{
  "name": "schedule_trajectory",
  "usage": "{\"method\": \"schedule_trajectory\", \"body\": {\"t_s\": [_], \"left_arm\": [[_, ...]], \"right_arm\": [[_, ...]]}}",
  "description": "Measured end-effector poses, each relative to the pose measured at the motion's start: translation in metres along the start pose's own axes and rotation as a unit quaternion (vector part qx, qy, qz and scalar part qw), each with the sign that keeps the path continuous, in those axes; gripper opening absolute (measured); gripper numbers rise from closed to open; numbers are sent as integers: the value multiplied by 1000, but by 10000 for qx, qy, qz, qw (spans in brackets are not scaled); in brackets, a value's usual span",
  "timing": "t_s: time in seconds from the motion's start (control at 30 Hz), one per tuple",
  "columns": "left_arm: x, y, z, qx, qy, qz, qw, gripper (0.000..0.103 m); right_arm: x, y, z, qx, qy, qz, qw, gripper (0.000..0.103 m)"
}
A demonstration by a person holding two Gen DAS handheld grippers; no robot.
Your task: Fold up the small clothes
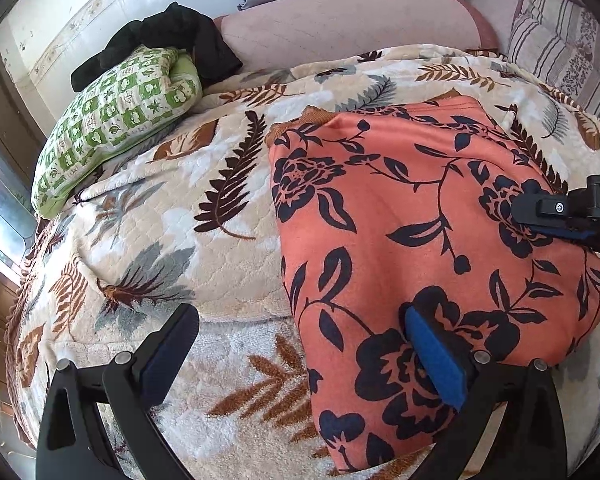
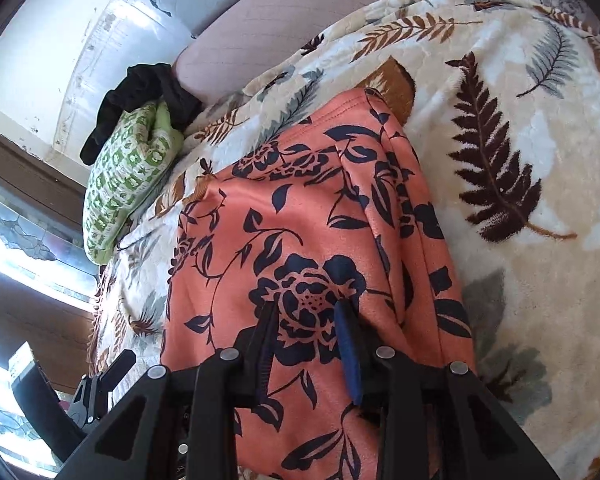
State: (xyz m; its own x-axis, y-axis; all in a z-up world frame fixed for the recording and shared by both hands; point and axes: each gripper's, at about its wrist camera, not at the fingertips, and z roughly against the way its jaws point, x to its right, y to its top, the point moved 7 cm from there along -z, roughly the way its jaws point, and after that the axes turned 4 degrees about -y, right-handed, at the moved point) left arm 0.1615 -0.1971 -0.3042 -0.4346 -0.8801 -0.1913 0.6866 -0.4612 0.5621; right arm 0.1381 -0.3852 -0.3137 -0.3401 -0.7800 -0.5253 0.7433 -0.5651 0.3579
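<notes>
Orange floral garment (image 1: 428, 240): folded flat on the leaf-print blanket (image 1: 172, 208), beneath both tools. Left gripper (image 1: 300, 352): jaws spread wide, its right finger resting over the garment's near edge, nothing grasped. Right gripper (image 2: 308, 320): jaws narrowed, tips on the cloth; whether fabric is pinched cannot be told. Green pillow (image 1: 116, 120): far ahead-left.

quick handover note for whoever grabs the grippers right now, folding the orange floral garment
Left gripper: open wide, one finger over the orange floral garment, the other over the leaf-print blanket, gripping nothing.
Right gripper: jaws narrow, over the garment's near part; cannot tell if they pinch cloth.
Garment lies in a flat, roughly rectangular shape on the blanket, edges doubled on one side.
Left: check whether another fold is needed. Green checked bundle and black clothing sit behind.
</notes>
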Motion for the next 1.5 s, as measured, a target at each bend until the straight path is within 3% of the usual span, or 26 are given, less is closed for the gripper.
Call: {"method": "schedule_trajectory", "body": {"t_s": [0.23, 0.4, 0.53, 0.6, 0.67, 0.93, 1.07, 1.17, 1.23, 1.3, 1.5], "left_arm": [[0, 0, 0, 14, -3, 15, 10000, 103], [0, 0, -1, 30, -28, 17, 10000, 103], [1, 1, -3, -20, -68, -5, 10000, 103], [-3, 6, -1, -41, -240, 79, 9997, 103], [-11, 16, 0, -22, -363, 186, 9992, 103], [-37, 85, -32, -57, 99, 230, 9997, 103], [-37, 111, -57, -90, 128, 287, 9995, 103], [-33, 117, -87, -357, 313, 154, 9988, 103], [-29, 109, -110, -641, 378, 34, 9972, 103], [-27, 104, -116, -563, 390, 59, 9976, 103], [-27, 96, -77, -168, 347, 48, 9992, 103]], "right_arm": [[3, 1, 7, 44, 173, -49, 9998, 33], [-11, 9, 35, 662, 415, 299, 9965, 34], [5, 0, -2, -35, 25, 42, 10000, 34], [3, 3, 1, 63, 52, 38, 10000, 34], [0, 3, 4, 106, 26, 80, 9999, 34], [-14, 15, 20, 666, 343, -48, 9972, 35], [-19, 28, 13, 634, 545, -351, 9959, 35], [-23, 33, 6, 576, 392, -377, 9969, 36], [-18, 32, -8, 319, 209, -533, 9978, 60], [-14, 28, -18, 124, 259, -624, 9976, 60], [-21, 28, -4, 276, 381, -398, 9981, 60]]}}
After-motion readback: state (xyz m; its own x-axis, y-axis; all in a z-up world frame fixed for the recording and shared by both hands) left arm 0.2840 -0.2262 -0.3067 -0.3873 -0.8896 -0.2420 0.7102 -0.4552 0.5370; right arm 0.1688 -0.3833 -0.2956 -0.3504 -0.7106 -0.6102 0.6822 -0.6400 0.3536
